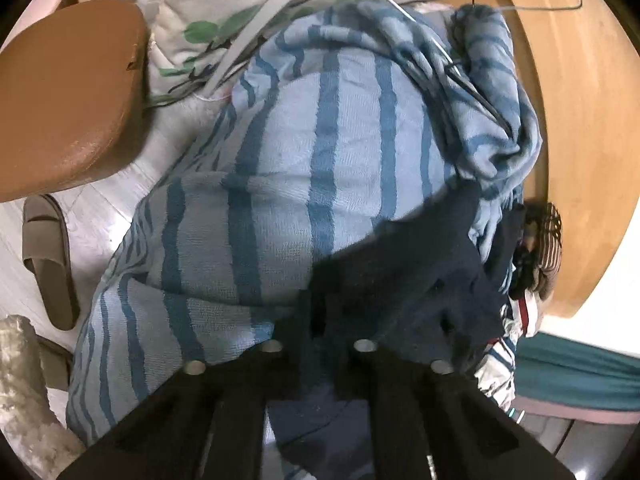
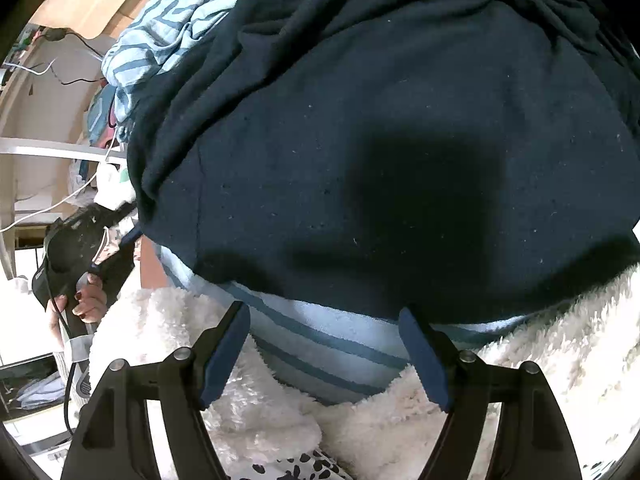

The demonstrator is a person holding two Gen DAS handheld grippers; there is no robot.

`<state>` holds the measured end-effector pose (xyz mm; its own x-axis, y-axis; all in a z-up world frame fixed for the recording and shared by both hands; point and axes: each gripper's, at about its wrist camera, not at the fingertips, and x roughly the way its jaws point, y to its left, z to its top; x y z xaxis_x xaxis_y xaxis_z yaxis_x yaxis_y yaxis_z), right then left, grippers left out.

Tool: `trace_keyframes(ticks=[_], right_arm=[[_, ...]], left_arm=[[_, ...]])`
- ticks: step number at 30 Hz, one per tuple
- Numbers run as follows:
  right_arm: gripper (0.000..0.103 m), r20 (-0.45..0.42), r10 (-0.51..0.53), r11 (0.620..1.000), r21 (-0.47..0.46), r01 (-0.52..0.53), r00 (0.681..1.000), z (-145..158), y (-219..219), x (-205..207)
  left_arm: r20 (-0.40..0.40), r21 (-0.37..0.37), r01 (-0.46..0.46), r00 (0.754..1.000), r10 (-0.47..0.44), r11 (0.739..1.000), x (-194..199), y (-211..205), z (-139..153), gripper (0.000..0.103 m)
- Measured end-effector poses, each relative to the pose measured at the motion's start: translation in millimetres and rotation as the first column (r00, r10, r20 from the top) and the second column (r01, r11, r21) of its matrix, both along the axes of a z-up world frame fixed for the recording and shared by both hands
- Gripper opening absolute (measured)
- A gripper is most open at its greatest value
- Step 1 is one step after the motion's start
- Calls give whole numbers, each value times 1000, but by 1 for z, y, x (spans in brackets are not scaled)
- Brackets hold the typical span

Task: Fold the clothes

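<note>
Navy sweatshirt (image 2: 400,128) limp and thick on the striped blanket (image 1: 312,152): left gripper (image 1: 320,320) fingers pinched shut on its edge, right gripper (image 2: 324,344) fingers wide at its near hem, best grab there.

Left tongs (image 1: 320,320): tips buried under dark navy garment (image 1: 400,264). Striped blanket (image 1: 300,160) and wooden chair seat (image 1: 72,100) cut off by frame edge.

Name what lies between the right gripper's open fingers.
Right wrist view: the blue striped cloth lies between the right gripper fingers, with white fleece below and the navy garment's hem above.
</note>
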<state>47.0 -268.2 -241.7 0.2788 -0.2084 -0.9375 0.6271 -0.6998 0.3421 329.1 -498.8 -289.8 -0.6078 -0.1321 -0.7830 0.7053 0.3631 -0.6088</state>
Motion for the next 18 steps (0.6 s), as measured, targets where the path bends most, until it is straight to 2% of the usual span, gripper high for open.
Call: trace_keyframes(ticks=[3,6,9,11,15,18], right_arm=[[80,0,4,1000,-1,-4,1000,1,-1,1],[80,-5,8,1000,-6,-8,1000,3,-2,3],[80,-6,-11,1000,-19,11,1000,6,-1,1],[80,-4,-29,999,-29,29,1000,8,-1,0],[80,11,-48,998,-46,48,999,10,-4,1],[80,7,-25,999,-47,25,1000,10,-8,5]], left_arm=[[1,-52,-26,1000,26,998,6,6,7,2],[22,-87,-122,992,124,989,32,15,14,2],[28,-85,-174,984,177,981,63,22,11,0],[118,-61,-204,971,210,977,79,28,5,0],[100,4,-249,964,247,969,93,35,-5,0],[91,35,-259,963,255,965,84,35,0,1]])
